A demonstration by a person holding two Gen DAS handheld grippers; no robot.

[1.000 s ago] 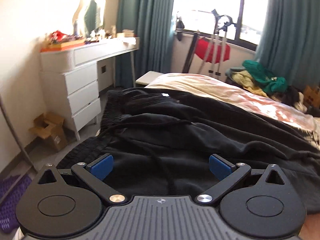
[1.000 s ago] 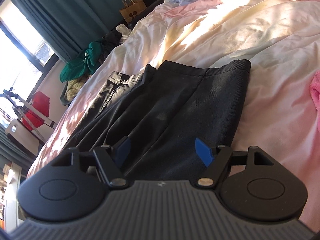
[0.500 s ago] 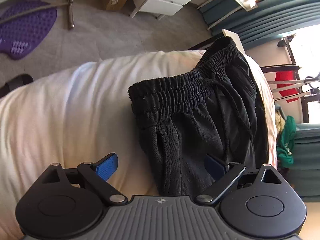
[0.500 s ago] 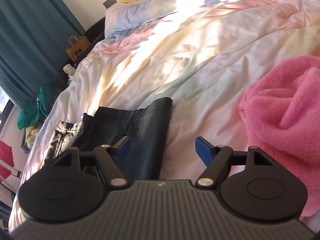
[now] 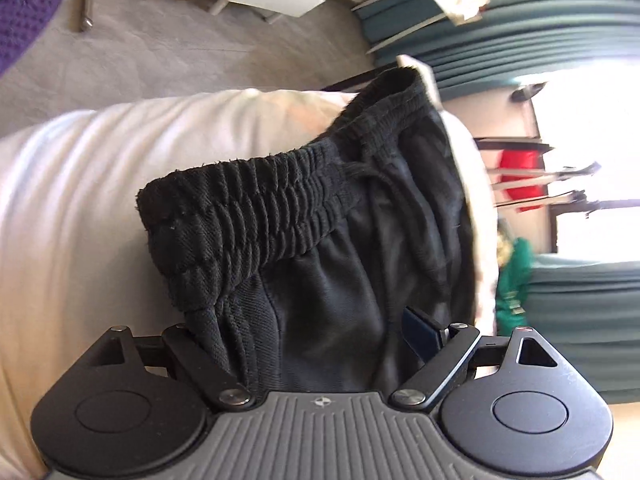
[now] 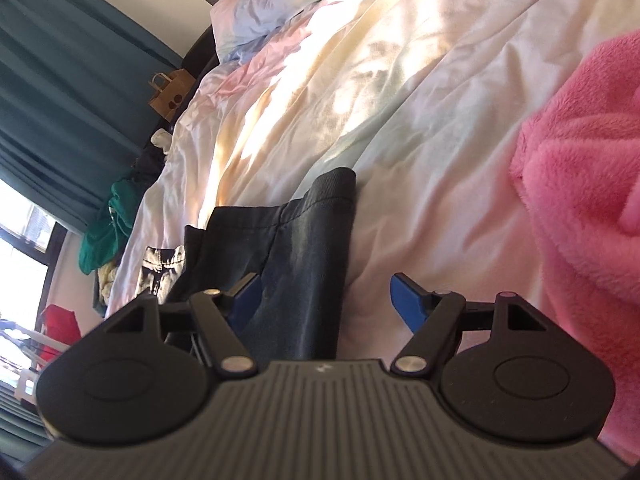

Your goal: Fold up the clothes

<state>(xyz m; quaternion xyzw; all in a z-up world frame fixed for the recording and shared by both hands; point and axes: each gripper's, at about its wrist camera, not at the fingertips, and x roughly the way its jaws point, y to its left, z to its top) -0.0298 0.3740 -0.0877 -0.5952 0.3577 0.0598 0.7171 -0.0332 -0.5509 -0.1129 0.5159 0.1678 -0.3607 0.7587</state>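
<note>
Left tool (image 5: pixel 304 332) lowered, closing around waistband (image 5: pixel 256 208).

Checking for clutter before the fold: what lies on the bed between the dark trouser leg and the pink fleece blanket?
Only bare, rumpled duvet separates the dark trouser leg from the pink fleece blanket, as the right wrist view shows.

We see black trousers (image 5: pixel 320 240) of matt knit cloth, the waistband (image 5: pixel 248 212) thickly ribbed and gathered, lying on a duvet (image 6: pixel 400 120) of smooth, creased cotton-like cloth. Beside it we find a pink blanket (image 6: pixel 580 184) of fluffy fleece. The left gripper (image 5: pixel 304 332) and right gripper (image 6: pixel 324 300) show us matt black plastic, ridged grey housing, shiny metal pivot pins and blue pads (image 6: pixel 406 300).
</note>
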